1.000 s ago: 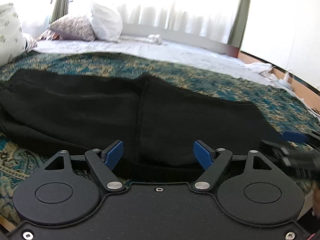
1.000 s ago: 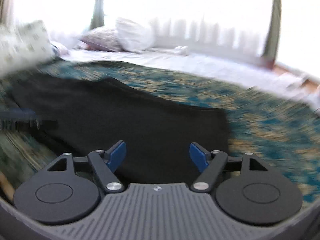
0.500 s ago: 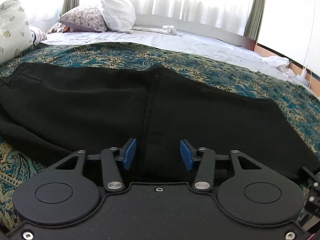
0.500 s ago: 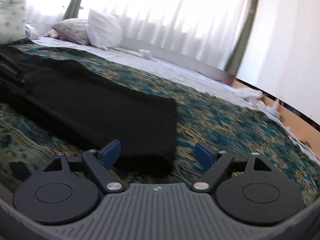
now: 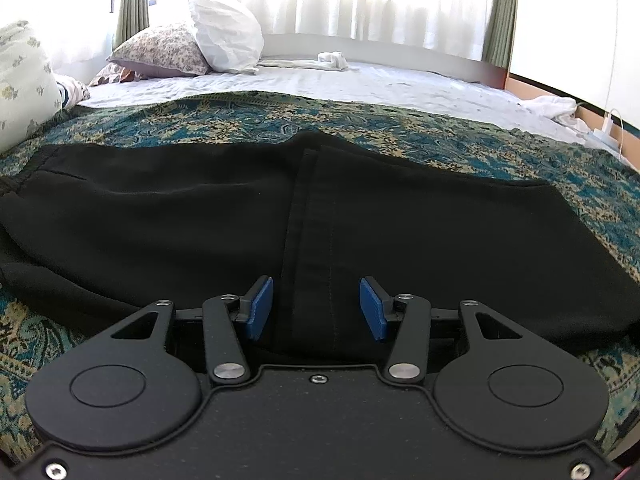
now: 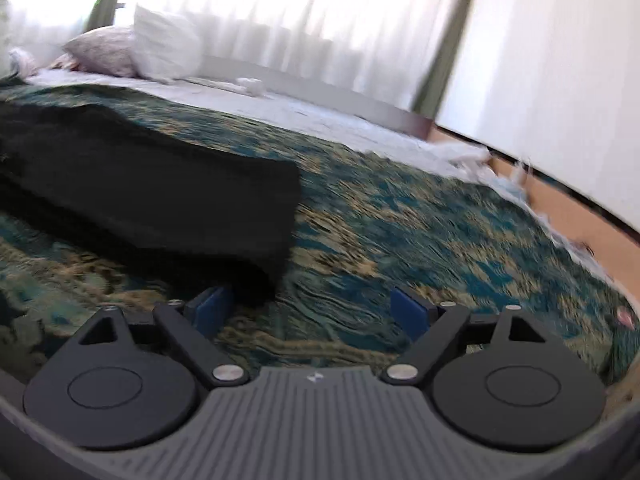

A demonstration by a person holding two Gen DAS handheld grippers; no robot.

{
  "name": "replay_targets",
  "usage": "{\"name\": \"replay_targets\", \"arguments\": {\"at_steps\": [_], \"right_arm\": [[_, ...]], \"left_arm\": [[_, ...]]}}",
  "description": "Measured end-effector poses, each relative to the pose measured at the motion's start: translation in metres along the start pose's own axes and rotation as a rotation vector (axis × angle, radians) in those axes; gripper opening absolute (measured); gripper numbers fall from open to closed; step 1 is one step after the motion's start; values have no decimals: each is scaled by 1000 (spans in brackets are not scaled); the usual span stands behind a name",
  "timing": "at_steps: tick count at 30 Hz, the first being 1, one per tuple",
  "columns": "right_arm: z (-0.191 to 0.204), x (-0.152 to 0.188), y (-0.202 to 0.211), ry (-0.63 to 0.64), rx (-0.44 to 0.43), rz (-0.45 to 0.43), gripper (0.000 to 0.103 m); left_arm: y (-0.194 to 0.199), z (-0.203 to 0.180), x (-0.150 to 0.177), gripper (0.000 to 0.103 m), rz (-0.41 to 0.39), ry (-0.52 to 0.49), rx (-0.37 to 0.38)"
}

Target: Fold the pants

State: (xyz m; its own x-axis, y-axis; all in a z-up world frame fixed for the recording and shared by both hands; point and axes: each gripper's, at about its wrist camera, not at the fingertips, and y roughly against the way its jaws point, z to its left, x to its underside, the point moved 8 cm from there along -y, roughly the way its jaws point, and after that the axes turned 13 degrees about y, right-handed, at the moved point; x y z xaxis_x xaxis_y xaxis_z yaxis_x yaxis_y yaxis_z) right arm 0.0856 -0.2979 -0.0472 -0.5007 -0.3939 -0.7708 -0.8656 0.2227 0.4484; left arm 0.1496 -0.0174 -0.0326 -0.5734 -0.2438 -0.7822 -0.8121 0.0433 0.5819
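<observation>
Covering the near part of the bed is a bedspread (image 5: 500, 148) with a dense teal and gold paisley pattern; behind it lies a pale sheet (image 5: 360, 84), and then two pillows (image 5: 188, 50) lean under a window with thin white curtains (image 5: 360, 0).

The pants (image 5: 160, 216) are black, matte and soft, spread flat across the bedspread, with a stitched seam running toward the camera in the middle.

The left gripper (image 5: 316, 308) is low over the near edge of the pants. Its blue pads (image 5: 260, 308) stand apart on both sides of the seam fold and do not press the cloth.

The right view is blurred. It shows the leg end of the pants (image 6: 180, 200) as a square, slightly thick edge, which the left view shows only far at the side. The right gripper (image 6: 308, 312) is spread wide over the bedspread, and its left pad seems to be just beside the corner of the cloth. This view also shows a white wall (image 6: 560, 60) and a strip of orange-brown floor (image 6: 560, 216).
</observation>
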Motion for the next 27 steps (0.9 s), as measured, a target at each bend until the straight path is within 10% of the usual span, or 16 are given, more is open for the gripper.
{"name": "replay_targets", "arguments": {"at_steps": [6,27], "right_arm": [[0,-10,17,-83,-134,-102,91],[-14,-9,-14,-301,-43,-50,91]], "left_arm": [[0,-2,3,47,-15,-29,-9],[4,3,6,48,-28,-40,13]]}}
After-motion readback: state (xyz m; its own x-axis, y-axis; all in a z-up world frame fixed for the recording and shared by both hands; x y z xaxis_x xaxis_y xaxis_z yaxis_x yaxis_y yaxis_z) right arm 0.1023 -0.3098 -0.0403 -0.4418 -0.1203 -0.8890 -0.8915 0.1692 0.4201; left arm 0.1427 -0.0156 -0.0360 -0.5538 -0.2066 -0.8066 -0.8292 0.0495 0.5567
